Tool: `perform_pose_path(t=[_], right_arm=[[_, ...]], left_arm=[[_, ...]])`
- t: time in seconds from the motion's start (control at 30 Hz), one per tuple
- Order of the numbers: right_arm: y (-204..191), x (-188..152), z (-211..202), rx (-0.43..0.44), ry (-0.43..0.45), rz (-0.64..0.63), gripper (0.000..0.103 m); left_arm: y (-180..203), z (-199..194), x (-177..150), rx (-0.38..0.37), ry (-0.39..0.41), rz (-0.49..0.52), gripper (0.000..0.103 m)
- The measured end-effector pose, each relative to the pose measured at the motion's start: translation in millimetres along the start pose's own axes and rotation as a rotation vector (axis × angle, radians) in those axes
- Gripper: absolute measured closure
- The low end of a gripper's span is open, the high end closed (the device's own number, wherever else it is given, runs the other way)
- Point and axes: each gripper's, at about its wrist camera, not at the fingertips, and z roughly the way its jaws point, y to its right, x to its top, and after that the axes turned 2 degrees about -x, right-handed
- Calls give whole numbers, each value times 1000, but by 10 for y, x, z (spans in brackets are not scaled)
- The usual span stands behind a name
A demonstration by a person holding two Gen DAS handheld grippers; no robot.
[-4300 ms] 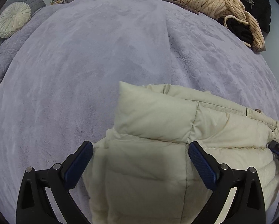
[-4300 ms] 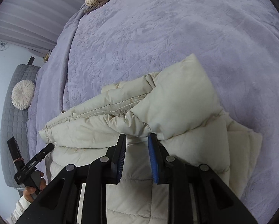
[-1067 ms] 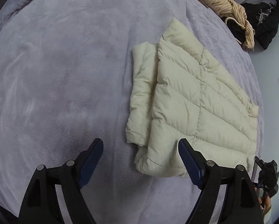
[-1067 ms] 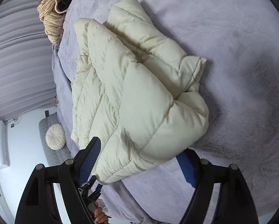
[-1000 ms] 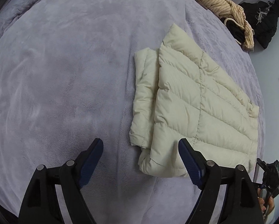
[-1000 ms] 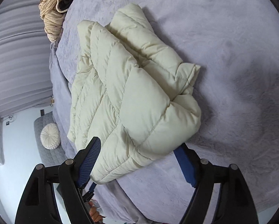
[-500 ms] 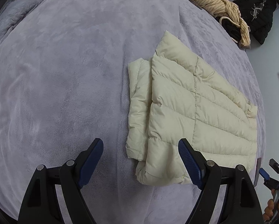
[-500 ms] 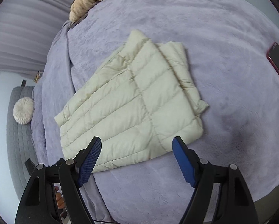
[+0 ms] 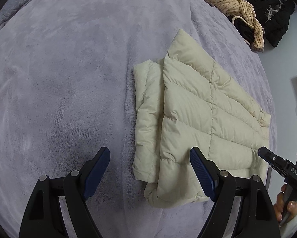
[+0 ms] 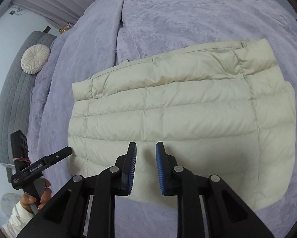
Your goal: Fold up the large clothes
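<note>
The cream puffer jacket [image 10: 180, 117] lies folded into a flat rectangle on the bed [image 9: 59, 79], its quilted panels smooth and edges roughly aligned. The left tongs [image 9: 149, 168] stand wide and empty at its corner. The right tongs [image 10: 145, 164] are narrowed over the near hem, gripping nothing, likely placed to press or square the fold.

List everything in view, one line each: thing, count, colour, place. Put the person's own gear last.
puffer jacket: one, cream, folded flat on the bed cover.
bed cover: one, lilac plush, under the jacket.
striped garment: one, tan with dark stripes, heaped at the far bed edge.
black garment: one, black, beside the striped heap.
round cushion: one, off-white, on the grey headboard.
headboard: one, grey quilted, left in the right wrist view.
left gripper: one, black with blue pads, open wide beside the jacket's near corner.
right gripper: one, black with blue pads, narrowly open over the jacket's near edge.
</note>
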Motion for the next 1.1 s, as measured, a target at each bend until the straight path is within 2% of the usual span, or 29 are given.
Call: perform_pose_path(t=[0.1, 0.33, 0.43, 0.53, 0.7, 0.8, 0.93, 1.0, 1.1], right_arm=[[106, 48, 275, -30, -39, 6, 81], [333, 42, 710, -16, -80, 27, 85], [392, 22, 777, 0, -80, 24, 85], [420, -7, 783, 10, -77, 25, 85], [466, -42, 778, 16, -75, 30, 85], [485, -40, 788, 22, -76, 36, 85], [519, -32, 803, 34, -78, 49, 85], [532, -35, 808, 36, -78, 52, 85], [530, -43, 804, 35, -77, 49, 85]], left_arm=[[-55, 94, 50, -24, -14, -5, 20], [-158, 309, 227, -186, -57, -20, 20], [-194, 455, 326, -288, -96, -27, 20], [-211, 567, 401, -346, -114, -30, 20], [-199, 557, 497, -456, -97, -36, 20], [-41, 480, 536, -526, -86, 11, 20], [256, 509, 576, -531, -95, 115, 19], [294, 597, 596, -475, -106, 140, 19], [153, 720, 595, -410, -128, 122, 19]])
